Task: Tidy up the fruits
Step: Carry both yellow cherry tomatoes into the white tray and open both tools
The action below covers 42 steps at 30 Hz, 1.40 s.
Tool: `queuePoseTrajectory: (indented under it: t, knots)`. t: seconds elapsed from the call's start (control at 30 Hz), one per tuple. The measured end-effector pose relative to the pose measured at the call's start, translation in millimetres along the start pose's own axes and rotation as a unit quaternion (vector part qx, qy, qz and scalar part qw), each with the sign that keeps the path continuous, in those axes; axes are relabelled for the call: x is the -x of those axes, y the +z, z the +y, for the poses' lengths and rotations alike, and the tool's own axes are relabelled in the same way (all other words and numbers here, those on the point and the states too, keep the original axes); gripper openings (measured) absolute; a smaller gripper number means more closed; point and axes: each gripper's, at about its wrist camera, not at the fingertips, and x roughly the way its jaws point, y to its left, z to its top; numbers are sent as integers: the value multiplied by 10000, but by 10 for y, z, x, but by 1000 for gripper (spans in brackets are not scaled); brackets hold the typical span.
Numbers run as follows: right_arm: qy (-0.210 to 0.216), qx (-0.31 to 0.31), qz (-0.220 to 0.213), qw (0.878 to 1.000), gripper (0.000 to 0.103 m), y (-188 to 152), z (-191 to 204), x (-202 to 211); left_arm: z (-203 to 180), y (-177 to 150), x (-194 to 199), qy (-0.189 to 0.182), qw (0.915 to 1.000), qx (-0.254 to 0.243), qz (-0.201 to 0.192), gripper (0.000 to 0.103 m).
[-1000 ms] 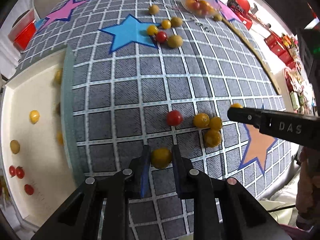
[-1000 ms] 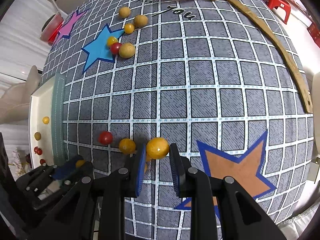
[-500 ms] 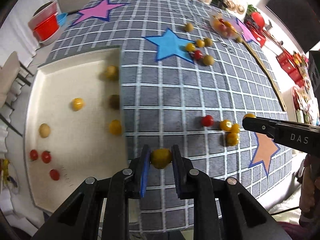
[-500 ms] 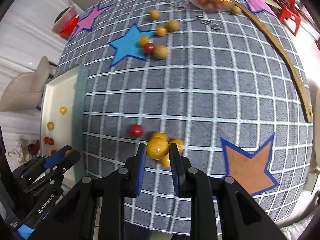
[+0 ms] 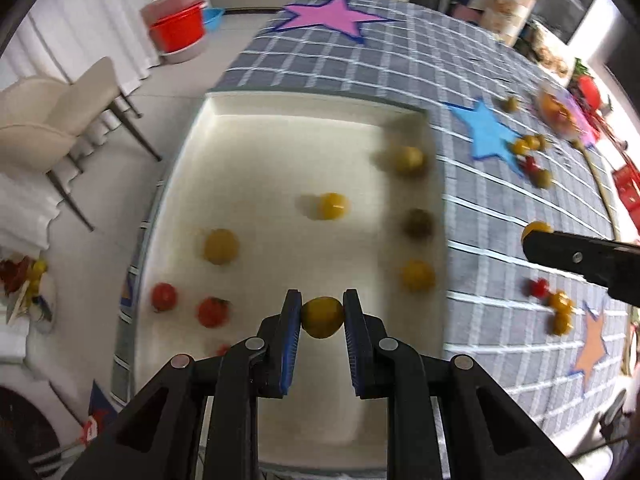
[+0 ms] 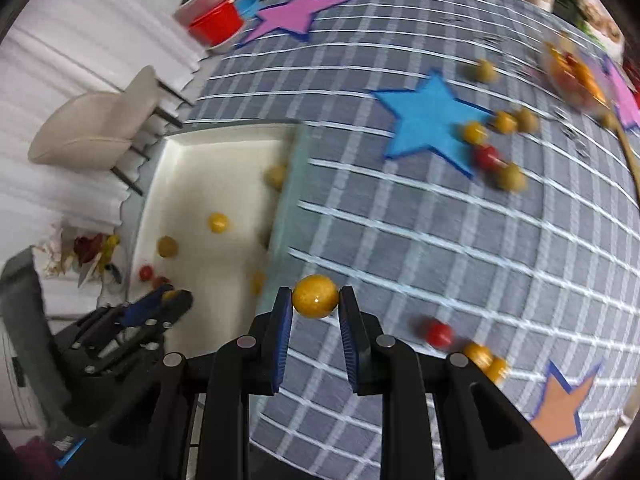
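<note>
My left gripper (image 5: 322, 316) is shut on a yellow fruit (image 5: 322, 318) and hangs over the near part of the cream tray (image 5: 280, 136). Several yellow and red fruits lie in that tray, among them a yellow one (image 5: 333, 206) and a red one (image 5: 212, 312). My right gripper (image 6: 315, 298) is shut on an orange-yellow fruit (image 6: 315, 295) above the grey checked cloth (image 6: 440, 240), just right of the tray's edge (image 6: 286, 200). In the left wrist view the right gripper's finger (image 5: 580, 258) shows at the right with its fruit (image 5: 538, 227) at the tip.
Loose fruits lie on the cloth: a red one (image 6: 439, 334) with yellow ones (image 6: 484, 358) nearby, a cluster (image 6: 500, 148) by the blue star (image 6: 428, 120), and a clear bowl (image 6: 576, 76) of fruit far right. A beige chair (image 5: 52, 120) and red tubs (image 5: 178, 32) stand beyond the table.
Both grippers have swung left toward the tray, each keeping its fruit. The left one has gone from over the cloth to over the tray; the right one now nears the tray's edge.
</note>
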Motion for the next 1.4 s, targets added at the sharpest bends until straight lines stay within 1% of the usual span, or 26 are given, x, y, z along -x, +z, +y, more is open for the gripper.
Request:
queuePoseTrajectory:
  t: [0.1, 0.3, 0.4, 0.53, 0.83, 1.1, 1.13, 1.17, 1.2, 1.23, 1.27, 1.3, 1.37, 1.4]
  knots:
    - [55, 190, 25, 9998, 26, 162, 188, -165, 122, 52, -133, 147, 9998, 122, -17, 23]
    - [197, 420, 100, 9989, 26, 458, 465, -503, 204, 75, -247, 232, 9996, 114, -84, 23]
    - [219, 502, 140, 9984, 26, 562, 543, -646, 204, 60, -280, 267, 9996, 49, -110, 23]
    - [171, 564, 164, 9981, 26, 662, 587, -791, 210, 60, -326, 252, 9995, 82, -149, 23]
    - [16, 701, 275, 9972, 26, 742, 691, -1043, 201, 22, -352, 314, 9993, 80, -158, 23]
    - [-16, 730, 215, 9971, 27, 761, 805, -1113, 163, 5, -358, 418, 9990, 12, -172, 23]
    - [-1, 720, 219, 9972, 28, 766, 803, -1107, 156, 6, -357, 434, 9989, -10, -173, 26]
    - [36, 712, 233, 9972, 30, 777, 803, -1110, 145, 8, -358, 445, 9989, -32, -171, 48]
    - [82, 708, 245, 9972, 33, 787, 804, -1110, 140, 9, -355, 463, 9988, -40, -176, 64]
    - [101, 722, 250, 9970, 40, 792, 791, -1101, 135, 2, -326, 514, 9983, -26, -273, 81]
    - [87, 737, 246, 9969, 44, 796, 796, -1099, 134, -7, -282, 572, 9975, -23, -407, 81]
    - [84, 750, 238, 9969, 50, 807, 779, -1075, 134, -4, -262, 563, 9974, -50, -438, 81]
    - [157, 734, 237, 9969, 54, 829, 754, -1052, 132, 5, -268, 516, 9980, -93, -357, 81]
    - [196, 725, 236, 9969, 60, 838, 751, -1043, 130, 6, -268, 528, 9980, -122, -337, 81]
